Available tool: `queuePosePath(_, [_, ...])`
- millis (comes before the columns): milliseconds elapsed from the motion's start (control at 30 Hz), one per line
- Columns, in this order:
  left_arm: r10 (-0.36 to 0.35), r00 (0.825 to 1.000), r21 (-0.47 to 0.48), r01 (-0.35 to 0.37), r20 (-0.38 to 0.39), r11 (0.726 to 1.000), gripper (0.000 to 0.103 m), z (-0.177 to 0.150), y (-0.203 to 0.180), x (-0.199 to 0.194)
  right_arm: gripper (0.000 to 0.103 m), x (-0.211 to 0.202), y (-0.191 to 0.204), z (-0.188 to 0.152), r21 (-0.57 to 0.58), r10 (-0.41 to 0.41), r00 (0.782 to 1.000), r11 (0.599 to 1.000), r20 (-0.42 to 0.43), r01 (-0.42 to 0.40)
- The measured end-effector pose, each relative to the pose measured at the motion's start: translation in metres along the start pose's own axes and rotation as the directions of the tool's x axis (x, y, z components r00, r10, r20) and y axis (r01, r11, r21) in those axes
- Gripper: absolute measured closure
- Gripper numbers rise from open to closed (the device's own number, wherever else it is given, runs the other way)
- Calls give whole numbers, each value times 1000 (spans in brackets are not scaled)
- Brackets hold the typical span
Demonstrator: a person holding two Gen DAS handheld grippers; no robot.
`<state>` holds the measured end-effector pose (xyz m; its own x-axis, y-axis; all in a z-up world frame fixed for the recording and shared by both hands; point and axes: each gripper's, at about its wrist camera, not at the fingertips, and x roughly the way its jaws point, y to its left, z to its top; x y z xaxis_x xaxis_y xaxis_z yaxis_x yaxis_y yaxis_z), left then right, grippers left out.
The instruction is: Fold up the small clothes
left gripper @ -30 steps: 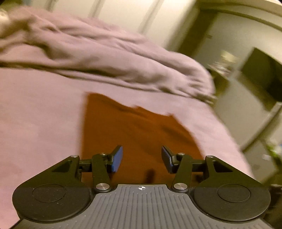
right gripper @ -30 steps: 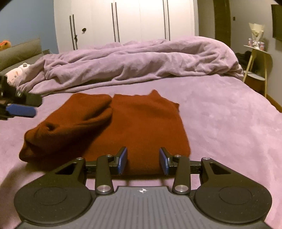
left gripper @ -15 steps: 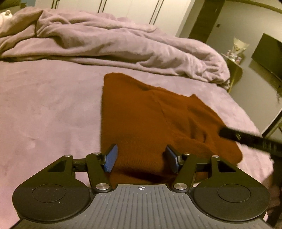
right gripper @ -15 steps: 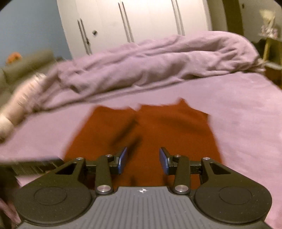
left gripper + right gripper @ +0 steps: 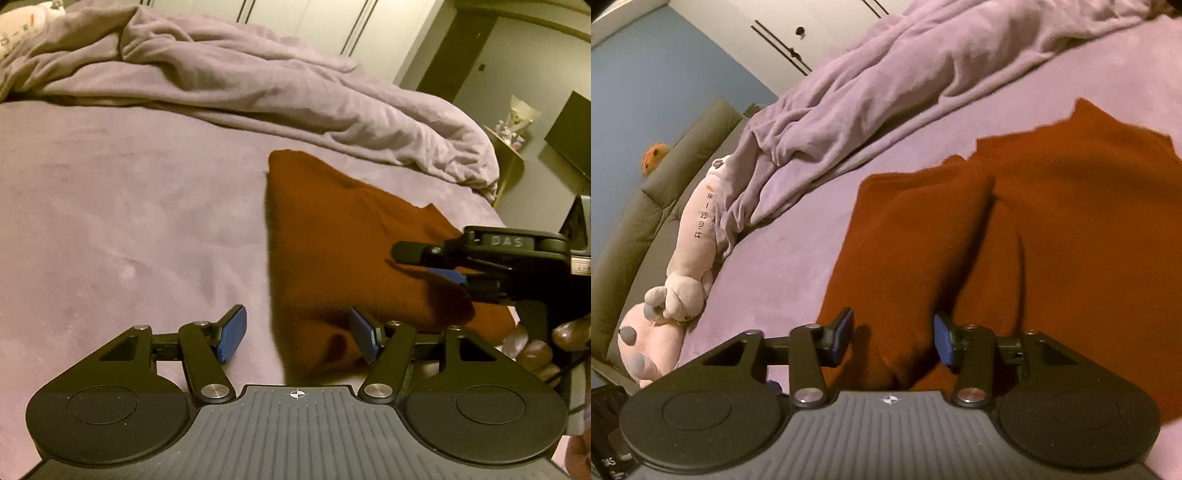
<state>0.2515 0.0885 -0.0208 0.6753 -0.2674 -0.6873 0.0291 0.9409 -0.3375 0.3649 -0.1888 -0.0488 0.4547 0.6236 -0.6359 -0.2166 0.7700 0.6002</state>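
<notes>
A rust-brown knit garment (image 5: 351,236) lies partly folded on the purple bed, one side laid over the middle; it also shows in the right wrist view (image 5: 1034,229). My left gripper (image 5: 297,339) is open and empty, its jaws straddling the garment's near left corner. My right gripper (image 5: 894,338) is open and empty, low over the garment's near edge above the folded-over part. In the left wrist view the right gripper (image 5: 432,264) reaches in from the right over the cloth.
A rumpled purple duvet (image 5: 258,85) lies across the far side of the bed. A pink plush toy (image 5: 679,266) lies at the left bed edge by a grey headboard (image 5: 646,206). A side table (image 5: 511,162) and a dark screen (image 5: 569,151) stand right.
Both grippers have swung left and dropped closer to the garment's near edge. The right gripper has tilted and now sits over the folded-over side. The garment lies flatter than one second ago.
</notes>
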Motion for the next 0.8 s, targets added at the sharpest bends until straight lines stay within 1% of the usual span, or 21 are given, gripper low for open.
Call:
queuePosePath(67, [-4,1000,2,4,6,1000,35,2,-3,1,83,4,5,1,-50,-40,999,998,-4,40])
queuePosePath(100, [-4,1000,1,4,9,1000,35,2,-4,2,91,3,8,0,-90,-61,998,994,4,61])
queuePosePath(167, [-7,1000,1,7,16,1000,35,3,-8,2,93,-3,15,2,-165,-106,994,980,28,109])
queuePosePath(200, [-6,1000,1,6,20,1000,34,4,-10,2,93,-10,18,2,-196,-118,991,972,59,127])
queuePosePath(300, [-11,1000,-2,11,17,1000,33,5,-15,6,93,-30,14,5,-216,-138,985,964,102,157])
queuePosePath(367, [-32,999,-1,32,-23,999,33,4,-18,16,98,-29,5,-1,-231,-201,975,948,100,219])
queuePosePath(400, [-51,997,0,51,-52,999,32,3,-19,24,98,-24,-1,-3,-233,-229,970,942,82,242])
queuePosePath(433, [-45,996,-17,44,-80,999,31,1,-18,32,98,-20,-7,-7,-232,-234,970,942,61,242])
queuePosePath(467, [-42,994,-44,38,-100,998,31,0,-17,38,98,-17,-10,-9,-230,-247,967,940,56,253])
queuePosePath(500, [-61,992,-60,55,-106,997,31,-2,-15,41,98,-18,-11,-9,-233,-248,967,938,61,255])
queuePosePath(533, [-74,992,-67,68,-106,995,31,-3,-14,42,98,-22,-11,-8,-228,-232,971,944,65,240])
queuePosePath(600, [-65,993,-58,59,-99,997,31,-4,-14,42,92,-35,-15,-3,-178,-202,976,960,83,214])
queuePosePath(667, [-73,993,-64,67,-98,996,31,-5,-12,43,80,-42,-22,1,-137,-196,975,968,104,209])
queuePosePath(700, [-76,992,-70,69,-100,995,30,-5,-12,44,68,-44,-29,3,-105,-186,977,975,103,197])
queuePosePath(733, [-78,992,-75,71,-102,995,30,-5,-12,44,63,-43,-36,4,-75,-164,982,982,89,171])
queuePosePath(800, [-75,992,-71,68,-100,995,30,-5,-12,44,60,-36,-46,6,10,-99,994,995,44,99])
